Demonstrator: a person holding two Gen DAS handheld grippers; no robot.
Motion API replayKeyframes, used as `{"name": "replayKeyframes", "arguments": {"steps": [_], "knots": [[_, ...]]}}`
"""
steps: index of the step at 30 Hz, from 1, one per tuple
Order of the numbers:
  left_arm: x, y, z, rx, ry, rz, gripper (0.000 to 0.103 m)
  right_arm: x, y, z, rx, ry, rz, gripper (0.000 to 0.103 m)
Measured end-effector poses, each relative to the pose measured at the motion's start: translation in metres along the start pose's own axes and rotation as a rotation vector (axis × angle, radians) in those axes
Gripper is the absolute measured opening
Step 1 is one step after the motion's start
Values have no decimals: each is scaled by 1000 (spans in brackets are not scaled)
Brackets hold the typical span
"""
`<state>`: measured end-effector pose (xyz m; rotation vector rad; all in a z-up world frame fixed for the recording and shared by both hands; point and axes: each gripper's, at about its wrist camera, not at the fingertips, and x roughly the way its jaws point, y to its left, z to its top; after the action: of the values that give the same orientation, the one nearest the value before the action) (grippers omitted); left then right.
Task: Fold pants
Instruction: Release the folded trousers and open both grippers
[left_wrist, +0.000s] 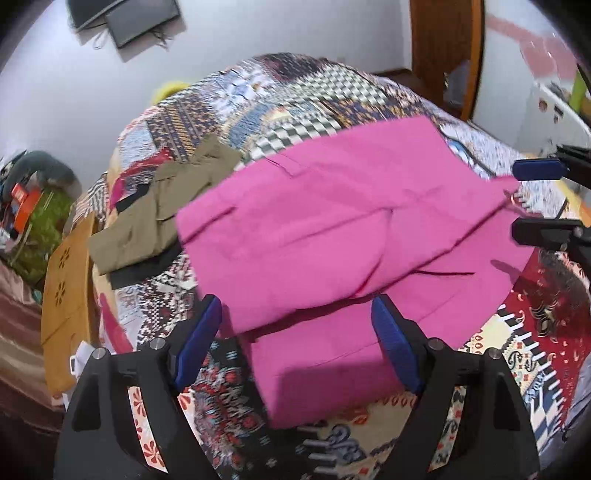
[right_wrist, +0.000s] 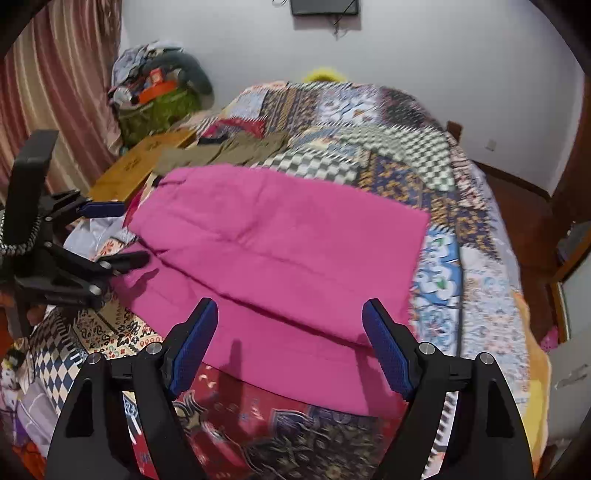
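Pink pants (left_wrist: 332, 229) lie folded over themselves on the patchwork bed cover (left_wrist: 295, 96); they also show in the right wrist view (right_wrist: 280, 251). My left gripper (left_wrist: 295, 306) is open and empty, its blue pads just above the near pink edge. My right gripper (right_wrist: 291, 310) is open and empty above the pants' near side. The right gripper also shows at the right edge of the left wrist view (left_wrist: 535, 199). The left gripper shows at the left of the right wrist view (right_wrist: 122, 232), jaws apart beside the cloth.
Olive-green pants (left_wrist: 162, 214) lie behind the pink ones, also in the right wrist view (right_wrist: 229, 147). A wooden stool or board (left_wrist: 66, 295) stands at the bed's side. A pile of clothes and bags (right_wrist: 159, 92) sits by the curtain (right_wrist: 55, 92). A wooden door frame (left_wrist: 447, 55) is at the back.
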<state>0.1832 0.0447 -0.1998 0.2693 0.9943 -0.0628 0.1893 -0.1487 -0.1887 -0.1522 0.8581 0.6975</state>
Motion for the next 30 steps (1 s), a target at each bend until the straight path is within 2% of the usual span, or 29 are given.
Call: {"name": "replayKeyframes", "arguments": {"steps": [6,9,11,14,16,17,19,21,26,30], "knots": [[10,-12,9,41,-16,-8,81,26,13,-4,-34,56,16,78],[12,-14,15,51,-26,-43,68,37,15,-3,-39,69,12,78],[13,-15,19,44,-29,-65,53,46,14,0,-30,82,3,78],[14,-16,22,34,-33,-79,37,53,12,6,-27,94,15,75],[12,-16,23,25,-44,-106,30,54,13,8,-35,87,16,53],[11,-16,24,18,-49,-111,25,54,13,9,-37,85,14,48],[7,-14,25,6,-58,-121,18,53,13,11,-38,76,15,23],[2,-12,26,-3,-72,-119,15,49,14,13,-39,60,9,12],[-20,-15,26,11,-110,-122,10,20,20,16,-70,-32,13,7],[-35,-20,22,13,-120,-143,9,-2,24,15,-87,-67,14,7]]}}
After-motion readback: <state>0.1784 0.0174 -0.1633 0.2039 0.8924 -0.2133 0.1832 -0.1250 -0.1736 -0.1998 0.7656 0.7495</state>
